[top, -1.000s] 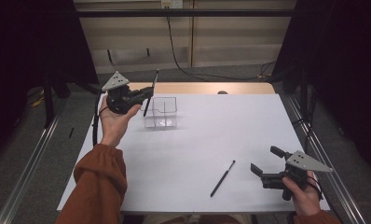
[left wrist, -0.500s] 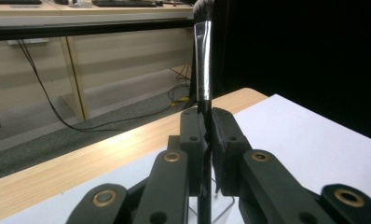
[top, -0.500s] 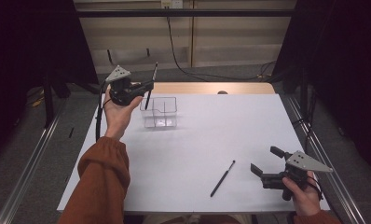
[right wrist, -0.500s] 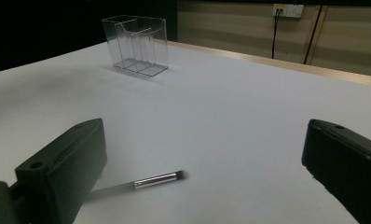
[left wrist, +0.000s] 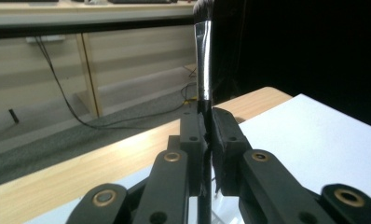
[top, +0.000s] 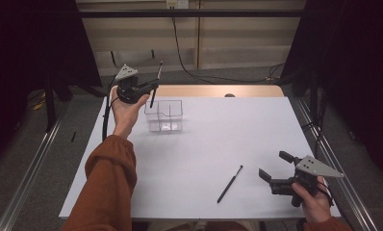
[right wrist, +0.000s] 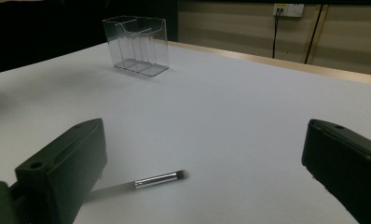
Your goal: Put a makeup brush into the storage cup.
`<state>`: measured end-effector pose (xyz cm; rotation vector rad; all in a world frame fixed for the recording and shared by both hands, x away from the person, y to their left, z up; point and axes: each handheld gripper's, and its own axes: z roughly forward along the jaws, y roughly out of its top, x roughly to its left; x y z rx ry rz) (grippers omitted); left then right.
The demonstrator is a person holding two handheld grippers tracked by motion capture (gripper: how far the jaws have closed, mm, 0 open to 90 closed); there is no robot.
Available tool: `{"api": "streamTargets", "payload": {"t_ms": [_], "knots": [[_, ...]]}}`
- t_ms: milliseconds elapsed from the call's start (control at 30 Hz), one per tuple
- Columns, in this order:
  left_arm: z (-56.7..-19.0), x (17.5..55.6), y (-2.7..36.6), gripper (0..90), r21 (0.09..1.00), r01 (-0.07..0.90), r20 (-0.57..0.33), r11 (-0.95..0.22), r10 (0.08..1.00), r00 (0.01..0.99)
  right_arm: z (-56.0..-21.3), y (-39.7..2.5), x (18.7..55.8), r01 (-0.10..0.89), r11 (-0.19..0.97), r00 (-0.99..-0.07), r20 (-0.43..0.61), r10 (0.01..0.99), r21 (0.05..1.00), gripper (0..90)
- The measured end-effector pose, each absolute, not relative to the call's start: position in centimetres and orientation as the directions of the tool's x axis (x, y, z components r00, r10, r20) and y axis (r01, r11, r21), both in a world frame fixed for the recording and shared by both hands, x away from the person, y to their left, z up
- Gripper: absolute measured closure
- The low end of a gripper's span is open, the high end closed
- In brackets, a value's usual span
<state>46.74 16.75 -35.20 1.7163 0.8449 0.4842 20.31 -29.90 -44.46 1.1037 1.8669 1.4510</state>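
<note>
Gripping makeup brush (top: 154, 85) upright, left gripper (top: 151, 87) held above table (top: 257, 125) at far left, just left of clear organizer (top: 164, 115); jaws clamped on handle (bristles up, seen in left gripper view (left wrist: 203, 70)). Right gripper (top: 272, 169) at near right, jaws wide apart, nothing between. Second brush (top: 229, 184) lies flat just left of it.
</note>
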Motion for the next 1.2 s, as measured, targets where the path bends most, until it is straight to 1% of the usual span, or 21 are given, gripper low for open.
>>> {"api": "streamTargets", "payload": {"t_ms": [100,367,433,467,533,633,900,1033,1067,1200], "knots": [[-35.6,47.0,16.9,84.0,0.945,0.302,-0.107,-0.127,0.751,0.651,-44.5,-29.9,20.3,0.282,0.092,-0.528,0.075,0.846,0.955,0.0],[-36.2,47.2,17.0,84.0,0.945,0.300,-0.101,-0.132,0.754,0.649,-44.5,-29.9,20.3,0.285,0.092,-0.527,0.075,0.846,0.954,0.0],[-36.5,47.3,17.1,84.0,0.943,0.310,-0.116,-0.120,0.755,0.646,-44.5,-29.9,20.3,0.285,0.087,-0.526,0.080,0.847,0.955,0.0],[-36.6,47.3,17.1,84.0,0.942,0.309,-0.104,-0.132,0.758,0.644,-44.5,-29.9,20.3,0.285,0.091,-0.527,0.077,0.846,0.954,0.0],[-36.9,47.4,17.0,84.0,0.939,0.320,-0.117,-0.130,0.753,0.648,-44.5,-29.9,20.3,0.286,0.090,-0.526,0.078,0.847,0.954,0.0],[-37.4,47.6,16.7,84.0,0.934,0.326,-0.109,-0.146,0.753,0.649,-44.5,-29.9,20.3,0.286,0.093,-0.528,0.076,0.846,0.954,0.0],[-38.6,47.7,17.2,84.0,0.925,0.356,-0.136,-0.133,0.758,0.637,-44.5,-29.9,20.3,0.288,0.091,-0.527,0.079,0.847,0.953,0.0],[-38.8,47.5,16.9,84.0,0.924,0.346,-0.110,-0.161,0.756,0.646,-44.5,-29.9,20.3,0.286,0.095,-0.529,0.074,0.846,0.954,0.0],[-38.9,47.5,17.1,84.0,0.924,0.352,-0.128,-0.147,0.751,0.648,-44.5,-29.9,20.3,0.285,0.097,-0.529,0.072,0.846,0.954,0.0],[-39.5,47.5,17.2,84.0,0.920,0.359,-0.126,-0.154,0.753,0.646,-44.5,-29.9,20.3,0.285,0.097,-0.529,0.072,0.846,0.954,0.0]]}}
